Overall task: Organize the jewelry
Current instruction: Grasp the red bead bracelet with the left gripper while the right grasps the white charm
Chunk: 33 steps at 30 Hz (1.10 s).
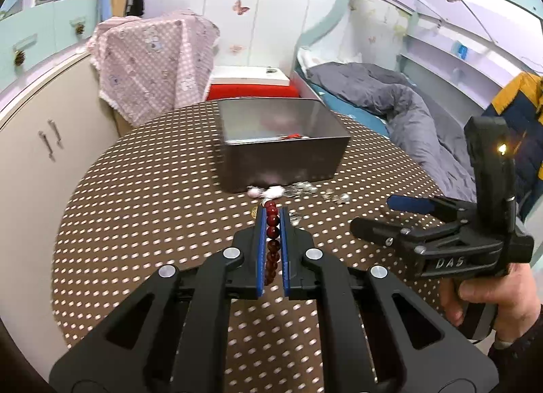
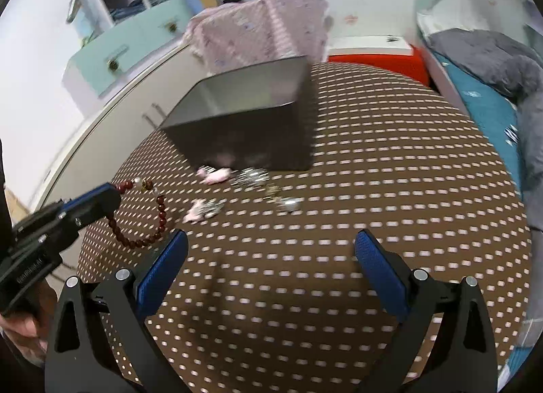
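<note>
Left tongs [image 1: 272, 213] clamped on dark red bead bracelet [image 1: 272, 240]; strand runs lengthwise between pads, loop hanging above dotted table [image 2: 373, 189]. Right tongs [image 2: 271, 240] wide, empty. Grey box [image 1: 281, 152] beyond

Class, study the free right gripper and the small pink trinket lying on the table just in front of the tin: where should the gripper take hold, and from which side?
Grip the pink trinket across its narrow middle, coming down from above with the open right gripper. It lies flat and low on the table, and the tin stands close behind it, so a level approach would likely bump the tin.
</note>
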### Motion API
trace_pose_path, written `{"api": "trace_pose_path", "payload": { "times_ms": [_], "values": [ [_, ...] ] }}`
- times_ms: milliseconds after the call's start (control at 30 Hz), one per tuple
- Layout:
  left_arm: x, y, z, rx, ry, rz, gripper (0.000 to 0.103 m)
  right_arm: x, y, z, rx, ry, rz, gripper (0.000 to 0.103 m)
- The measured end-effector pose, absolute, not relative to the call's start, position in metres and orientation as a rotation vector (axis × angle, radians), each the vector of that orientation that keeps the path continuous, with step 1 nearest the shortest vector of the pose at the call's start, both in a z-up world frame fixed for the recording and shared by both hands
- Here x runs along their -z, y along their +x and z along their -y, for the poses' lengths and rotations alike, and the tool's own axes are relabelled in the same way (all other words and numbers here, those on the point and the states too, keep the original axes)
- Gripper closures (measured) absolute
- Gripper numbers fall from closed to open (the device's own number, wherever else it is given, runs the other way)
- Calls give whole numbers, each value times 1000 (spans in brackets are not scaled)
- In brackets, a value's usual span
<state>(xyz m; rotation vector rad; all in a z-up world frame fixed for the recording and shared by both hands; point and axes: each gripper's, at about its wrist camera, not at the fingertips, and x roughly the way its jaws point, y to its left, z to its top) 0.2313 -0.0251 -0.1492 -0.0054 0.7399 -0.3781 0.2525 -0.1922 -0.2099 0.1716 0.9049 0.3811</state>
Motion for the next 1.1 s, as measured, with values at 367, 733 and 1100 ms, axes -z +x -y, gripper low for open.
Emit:
{"api": "trace_pose_path", "payload": {
  "times_ms": [367,733,1100],
  "values": [
    [163,235,-3,305,-41,-767,95,224,286,123,-446,-62,-910,46],
    [152,234,-8,316,-40,-741,95,216,276,133,-477,-75,-908,95],
    [147,232,-7,315,-33,-730,95,224,293,104,-480,-101,-914,69]
  ]
}}
